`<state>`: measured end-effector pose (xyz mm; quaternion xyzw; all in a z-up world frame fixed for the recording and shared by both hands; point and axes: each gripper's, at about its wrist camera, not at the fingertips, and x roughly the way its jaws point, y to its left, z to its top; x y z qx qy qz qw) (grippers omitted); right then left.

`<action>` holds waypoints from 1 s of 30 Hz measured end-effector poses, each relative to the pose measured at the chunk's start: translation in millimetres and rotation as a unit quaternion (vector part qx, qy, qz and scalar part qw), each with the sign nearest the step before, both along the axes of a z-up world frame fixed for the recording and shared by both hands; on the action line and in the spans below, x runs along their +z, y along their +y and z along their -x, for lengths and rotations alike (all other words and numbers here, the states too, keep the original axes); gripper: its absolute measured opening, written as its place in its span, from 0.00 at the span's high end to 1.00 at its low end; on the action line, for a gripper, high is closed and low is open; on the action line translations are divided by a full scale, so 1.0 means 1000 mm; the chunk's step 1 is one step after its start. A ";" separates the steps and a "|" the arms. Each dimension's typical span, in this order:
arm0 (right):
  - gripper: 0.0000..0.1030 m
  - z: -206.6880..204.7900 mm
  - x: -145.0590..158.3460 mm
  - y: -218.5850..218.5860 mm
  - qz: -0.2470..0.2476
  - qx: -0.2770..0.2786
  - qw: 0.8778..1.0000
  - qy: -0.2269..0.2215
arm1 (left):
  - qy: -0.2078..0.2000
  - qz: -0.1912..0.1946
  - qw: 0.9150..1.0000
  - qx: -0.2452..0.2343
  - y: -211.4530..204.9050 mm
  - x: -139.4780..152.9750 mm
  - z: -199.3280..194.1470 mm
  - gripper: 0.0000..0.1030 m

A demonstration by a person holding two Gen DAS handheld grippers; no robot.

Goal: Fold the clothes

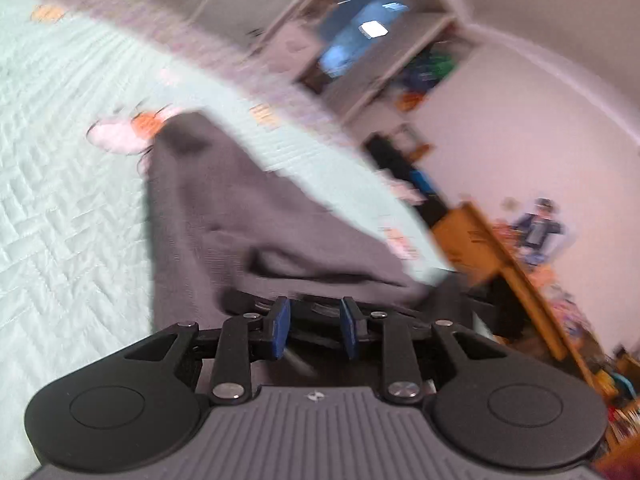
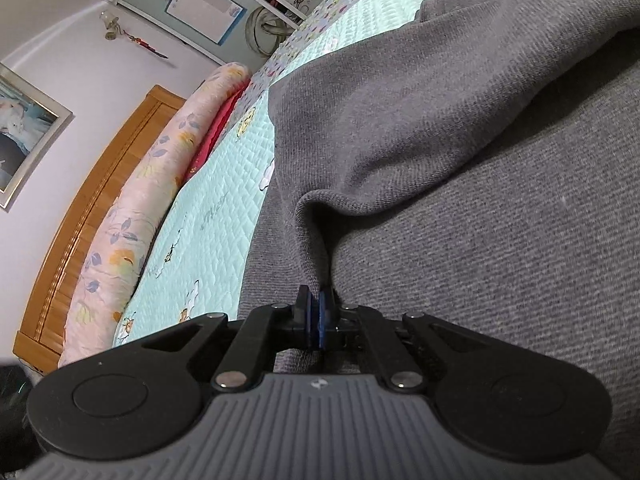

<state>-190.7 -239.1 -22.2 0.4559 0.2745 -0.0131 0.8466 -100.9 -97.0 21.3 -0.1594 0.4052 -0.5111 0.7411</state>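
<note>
A grey knit garment [image 2: 460,160] lies spread over the bed and fills most of the right wrist view. My right gripper [image 2: 316,308] is shut on a raised fold of it; the cloth runs in a ridge straight into the closed blue pads. In the blurred left wrist view the same grey garment [image 1: 224,208] stretches away across the quilt, with a rumpled edge just ahead of my left gripper [image 1: 314,320]. Its blue pads [image 1: 280,326] stand apart above the cloth, and I see nothing pinched between them.
The bed has a mint quilted cover [image 1: 60,160] [image 2: 224,184]. A long floral bolster [image 2: 132,200] and a wooden headboard [image 2: 92,184] lie at the left in the right wrist view. Shelves [image 1: 360,40] and wooden furniture [image 1: 500,264] stand beyond the bed's edge.
</note>
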 end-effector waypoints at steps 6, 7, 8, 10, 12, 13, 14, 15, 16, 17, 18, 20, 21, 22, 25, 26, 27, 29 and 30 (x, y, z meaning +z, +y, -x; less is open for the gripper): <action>0.99 0.004 0.003 -0.007 -0.014 0.002 1.000 0.006 | 0.069 0.020 0.997 0.031 0.005 -0.063 -0.026 0.96; 0.97 0.005 0.007 -0.008 -0.008 0.007 1.000 0.010 | 0.075 0.025 0.996 0.031 0.006 -0.065 -0.027 0.97; 0.94 0.007 0.015 -0.008 0.005 0.010 1.000 0.018 | 0.079 0.029 0.996 0.030 0.007 -0.068 -0.029 0.97; 0.93 0.011 0.033 -0.007 0.033 0.016 0.999 0.033 | 0.076 0.028 0.996 0.026 0.006 -0.068 -0.030 0.97; 0.93 0.018 0.056 -0.008 0.062 0.013 0.998 0.011 | 0.066 0.024 0.997 0.021 0.005 -0.067 -0.029 0.97; 0.92 0.016 0.069 -0.008 0.075 0.016 0.997 -0.009 | 0.063 0.023 0.998 0.019 0.005 -0.066 -0.028 0.97; 0.91 0.010 0.081 -0.009 0.098 0.017 0.995 -0.023 | 0.063 0.023 0.998 0.017 0.005 -0.066 -0.028 0.97; 0.88 0.001 0.091 -0.010 0.130 0.016 0.991 -0.030 | 0.063 0.025 0.998 0.016 0.006 -0.066 -0.028 0.97; 0.69 -0.012 0.098 -0.014 0.164 0.014 0.986 -0.033 | 0.066 0.027 0.997 0.014 0.008 -0.066 -0.030 0.97; 0.58 -0.027 0.099 -0.020 0.190 0.015 0.981 -0.033 | 0.069 0.031 0.997 0.012 0.009 -0.067 -0.033 0.97; 0.48 -0.041 0.101 -0.026 0.215 0.016 0.976 -0.032 | 0.072 0.033 0.997 0.011 0.010 -0.068 -0.034 0.97; 0.48 -0.071 0.096 -0.046 0.267 0.004 0.964 -0.007 | 0.077 0.037 0.996 0.008 0.011 -0.070 -0.036 0.97; 0.48 -0.079 0.093 -0.056 0.287 0.002 0.958 0.001 | 0.079 0.039 0.996 0.008 0.010 -0.071 -0.037 0.97; 0.48 -0.086 0.090 -0.067 0.307 0.000 0.952 0.008 | 0.081 0.041 0.996 0.007 0.010 -0.071 -0.038 0.97; 0.48 -0.080 0.086 -0.098 0.309 -0.010 0.951 0.023 | 0.082 0.042 0.996 0.006 0.010 -0.072 -0.039 0.97; 0.48 -0.074 0.086 -0.108 0.308 -0.015 0.951 0.028 | 0.082 0.042 0.996 0.006 0.010 -0.071 -0.038 0.97; 0.48 -0.067 0.085 -0.117 0.309 -0.023 0.950 0.031 | 0.081 0.042 0.996 0.006 0.010 -0.071 -0.038 0.97; 0.48 -0.053 0.083 -0.134 0.311 -0.038 0.949 0.037 | 0.075 0.039 0.996 0.007 0.010 -0.070 -0.037 0.97; 0.48 -0.046 0.082 -0.143 0.312 -0.045 0.948 0.039 | 0.072 0.037 0.997 0.007 0.009 -0.070 -0.037 0.97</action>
